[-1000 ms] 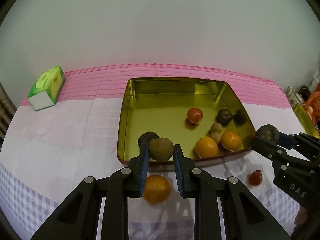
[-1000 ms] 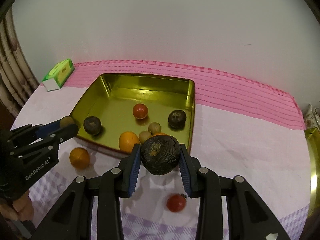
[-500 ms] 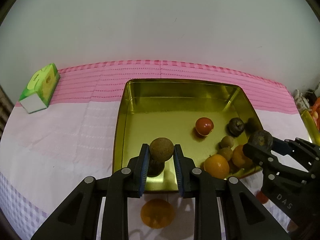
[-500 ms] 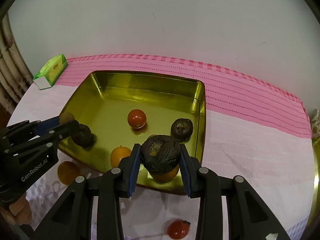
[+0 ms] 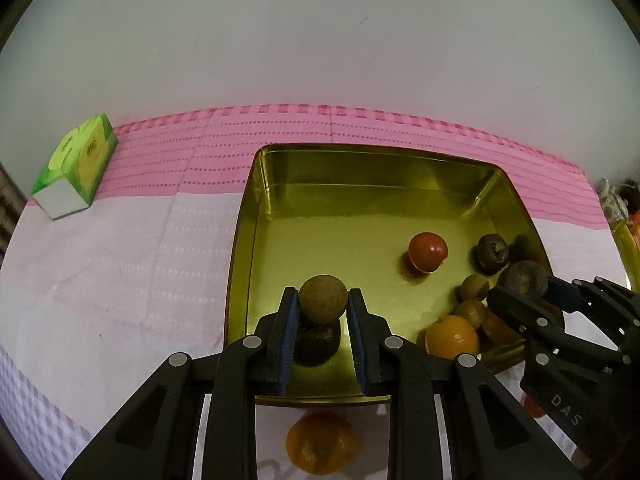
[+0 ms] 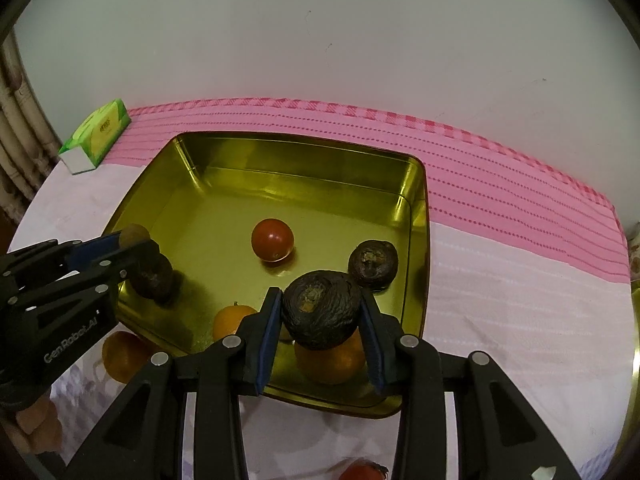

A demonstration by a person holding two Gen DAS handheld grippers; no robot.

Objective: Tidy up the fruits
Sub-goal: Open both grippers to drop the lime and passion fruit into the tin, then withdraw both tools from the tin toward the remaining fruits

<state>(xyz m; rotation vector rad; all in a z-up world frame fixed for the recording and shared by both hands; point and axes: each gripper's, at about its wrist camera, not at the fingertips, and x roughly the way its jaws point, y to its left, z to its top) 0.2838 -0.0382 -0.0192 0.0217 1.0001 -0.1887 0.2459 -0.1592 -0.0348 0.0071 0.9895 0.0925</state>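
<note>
Left wrist view: your left gripper (image 5: 322,312) clamps a round brown fruit (image 5: 322,299) over the gold tray (image 5: 240,248), your right gripper (image 6: 320,314) a wrinkled dark fruit (image 6: 320,314) — 2 to release; 1 orange (image 5: 320,446) and 1 tomato (image 6: 362,472) wait outside.

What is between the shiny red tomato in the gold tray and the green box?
Bare gold tray floor, the tray's wall, then pink cloth; no fruit lies between red tomato and green box, seen in the right wrist view.

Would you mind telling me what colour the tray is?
The tray is shiny gold, clearest in the right wrist view.
</note>
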